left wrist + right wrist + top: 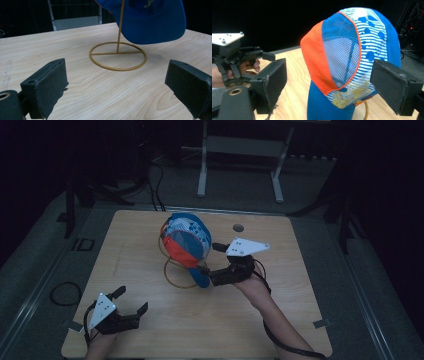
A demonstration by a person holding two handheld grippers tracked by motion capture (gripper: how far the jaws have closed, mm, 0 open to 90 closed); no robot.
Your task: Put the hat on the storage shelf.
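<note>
Light wood bench (pixel 150 330) in dark room, grey floor, white frame legs behind. Blue/orange/white mesh cap (pixel 186 240) perched on gold wire stand (pixel 176 279), bench centre, brim pointing down. Right gripper (pixel 210 261) spread, jaws flanking cap w/o pinching. Left gripper (pixel 131 301) spread, empty, near front-left corner. Bare bench around stand.

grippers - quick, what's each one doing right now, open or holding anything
Left gripper: open, holding nothing, low over the table.
Right gripper: open, jaws either side of the cap on its stand, not gripping it.
</note>
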